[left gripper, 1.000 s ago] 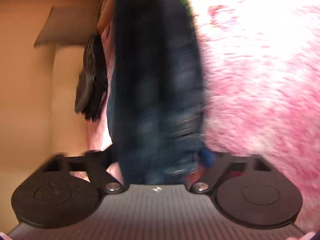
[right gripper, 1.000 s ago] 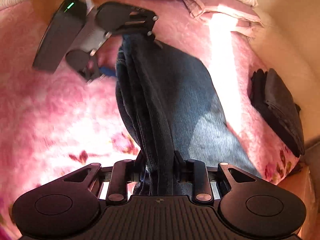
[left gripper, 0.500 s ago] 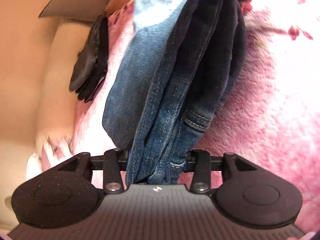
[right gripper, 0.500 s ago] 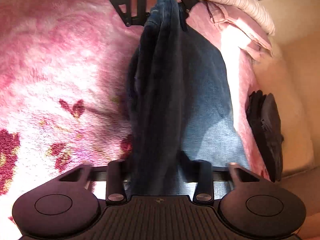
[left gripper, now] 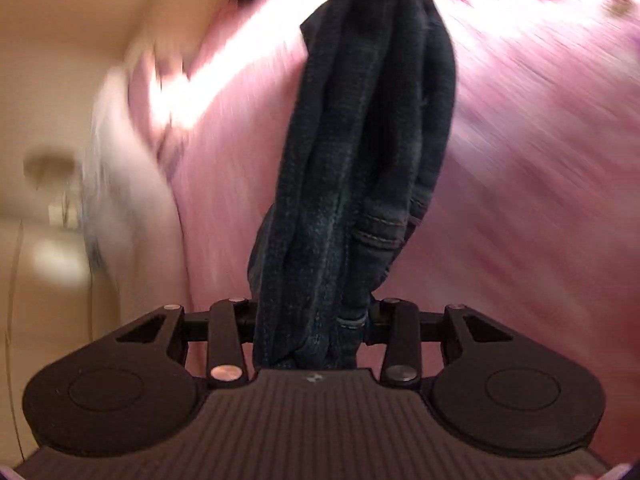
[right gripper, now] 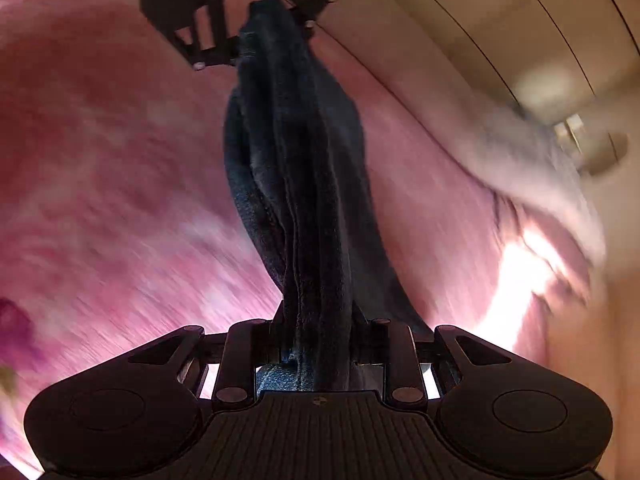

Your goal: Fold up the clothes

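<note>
Jeans (left gripper: pixel 360 152) swung clear of dark bundle; left gripper (left gripper: pixel 310 330) pinching them; right gripper (right gripper: pixel 316 344) closing on them.

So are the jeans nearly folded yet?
Partly. Done: the jeans are gathered into a long bunched strip. In hand: the left tongs grip one end; the right tongs, closing, grip the other, stretched above the pink blanket. Left: lay them down, fold them over and flatten them.
</note>
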{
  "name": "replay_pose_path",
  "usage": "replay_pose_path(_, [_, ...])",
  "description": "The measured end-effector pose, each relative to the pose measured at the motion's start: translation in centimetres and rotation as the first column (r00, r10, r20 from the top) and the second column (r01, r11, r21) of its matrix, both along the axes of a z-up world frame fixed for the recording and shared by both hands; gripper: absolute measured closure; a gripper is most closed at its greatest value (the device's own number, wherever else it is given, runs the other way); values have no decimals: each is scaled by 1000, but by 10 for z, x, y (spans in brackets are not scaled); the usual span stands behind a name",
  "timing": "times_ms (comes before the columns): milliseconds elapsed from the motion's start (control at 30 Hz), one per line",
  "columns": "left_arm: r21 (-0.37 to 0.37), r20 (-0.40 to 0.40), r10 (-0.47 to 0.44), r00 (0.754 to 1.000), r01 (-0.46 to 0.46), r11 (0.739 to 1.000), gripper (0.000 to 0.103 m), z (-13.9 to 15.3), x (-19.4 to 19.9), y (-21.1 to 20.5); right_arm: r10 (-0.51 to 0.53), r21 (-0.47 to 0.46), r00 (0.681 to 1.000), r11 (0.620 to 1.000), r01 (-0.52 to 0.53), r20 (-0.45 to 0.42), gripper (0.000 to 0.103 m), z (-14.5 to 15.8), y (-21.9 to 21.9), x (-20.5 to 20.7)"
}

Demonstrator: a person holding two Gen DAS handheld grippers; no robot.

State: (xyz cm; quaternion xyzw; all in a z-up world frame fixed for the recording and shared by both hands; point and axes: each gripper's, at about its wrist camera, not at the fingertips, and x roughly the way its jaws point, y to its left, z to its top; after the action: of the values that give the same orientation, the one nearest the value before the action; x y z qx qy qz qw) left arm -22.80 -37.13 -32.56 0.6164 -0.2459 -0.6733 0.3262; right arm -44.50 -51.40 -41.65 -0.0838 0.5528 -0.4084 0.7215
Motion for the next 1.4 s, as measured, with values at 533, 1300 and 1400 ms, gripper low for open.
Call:
replay_pose_path(533, [109, -27, 171, 985, -167, 980, 56, -11, 33, 104, -90, 227, 994, 969, 100, -57, 60, 6, 70, 57])
replay_pose_path(1300, [573, -353, 748, 562, -502, 648, 68, 0, 33, -131, -554, 465, 757, 802, 375, 345, 53, -30, -213, -22])
replay_pose_path(1400, [570, -341, 750, 567, -510, 644, 68, 9, 36, -125, -580, 497, 736, 781, 379, 350, 53, -18, -213, -25])
